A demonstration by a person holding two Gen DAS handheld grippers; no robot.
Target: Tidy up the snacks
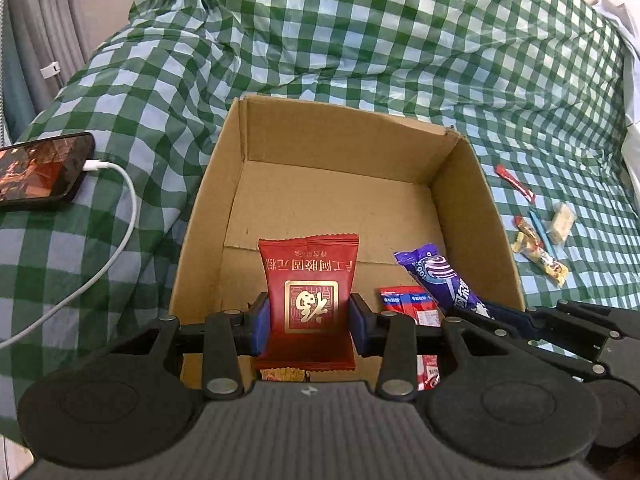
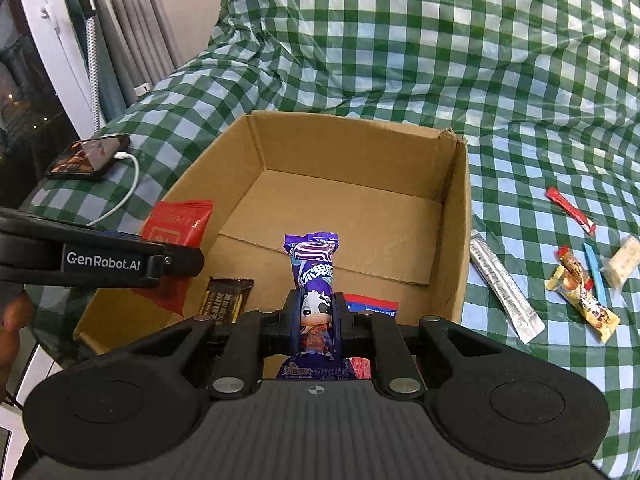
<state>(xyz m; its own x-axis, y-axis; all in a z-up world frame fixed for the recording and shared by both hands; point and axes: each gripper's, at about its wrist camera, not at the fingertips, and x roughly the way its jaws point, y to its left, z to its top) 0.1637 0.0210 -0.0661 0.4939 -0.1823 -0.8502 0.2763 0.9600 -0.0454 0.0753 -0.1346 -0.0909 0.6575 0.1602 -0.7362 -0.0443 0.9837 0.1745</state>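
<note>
Left claw (image 1: 310,322): clenched on a red packet (image 1: 310,300), blue pads pressing both its side edges; the packet stands upright over the near end of the cardboard box (image 1: 454,152).
Right claw (image 2: 316,318): clenched on a purple candy packet (image 2: 314,276) with a cartoon cow, held upright above the near end of the box.
Box: open-topped, on the green checked cloth (image 1: 360,40); far half of the floor bare.
Inside the box, near end: a brown-and-gold bar (image 2: 226,296) at 9 o'clock of the right claw, a red-and-blue packet (image 2: 374,306) at 3 o'clock of it.
Outside the box, at 3 o'clock: a silver stick sachet (image 2: 504,286) just beside the wall; farther out a red stick (image 2: 570,210), a yellow-brown bar (image 2: 582,300), a blue stick (image 2: 594,272) and a pale wrapped block (image 2: 622,262), clustered near one another.
At 9 o'clock of the box: a phone (image 1: 40,172) with lit screen, a white cable (image 1: 120,216) plugged in.
</note>
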